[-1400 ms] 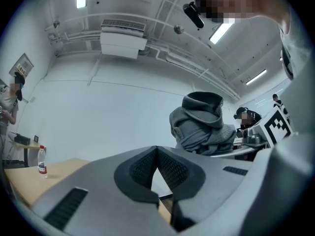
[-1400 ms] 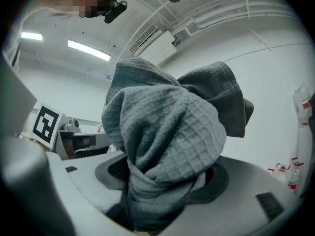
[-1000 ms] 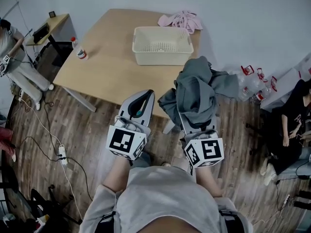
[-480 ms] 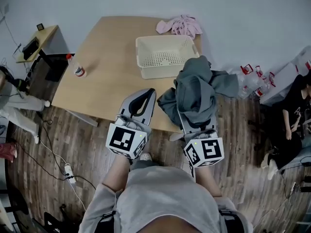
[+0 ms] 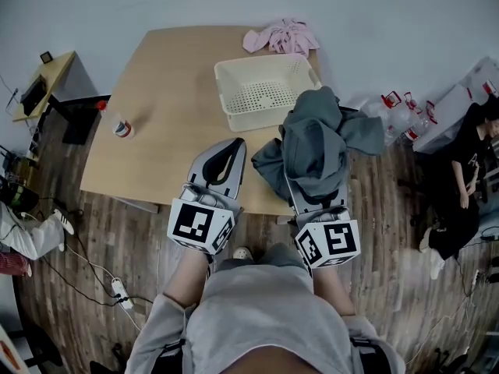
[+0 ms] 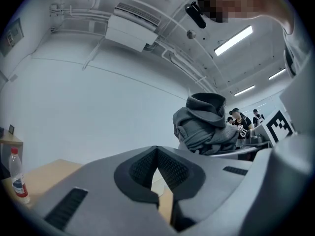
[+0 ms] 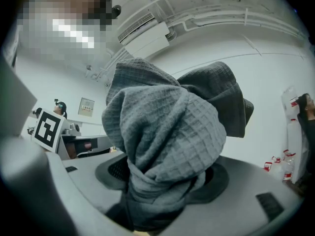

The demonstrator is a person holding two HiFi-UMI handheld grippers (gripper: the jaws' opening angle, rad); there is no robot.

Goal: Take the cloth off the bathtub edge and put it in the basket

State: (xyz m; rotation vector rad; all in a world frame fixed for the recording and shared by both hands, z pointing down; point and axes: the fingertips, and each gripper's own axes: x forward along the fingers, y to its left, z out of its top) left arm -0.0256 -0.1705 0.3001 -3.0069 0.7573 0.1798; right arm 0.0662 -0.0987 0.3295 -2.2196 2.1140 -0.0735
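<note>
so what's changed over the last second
The person has closed in on the table: the basket sits nearer the grey cloth in the head view. Nothing taken or let go. The right gripper stays shut on the grey cloth; the left gripper stays shut, empty.

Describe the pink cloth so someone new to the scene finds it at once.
Start at the wooden table and find the cream perforated basket on its far half. Just beyond the basket, at the table's far edge, lies a crumpled pink cloth; it is the only pink thing, unlike the grey cloth nearer the person.
</note>
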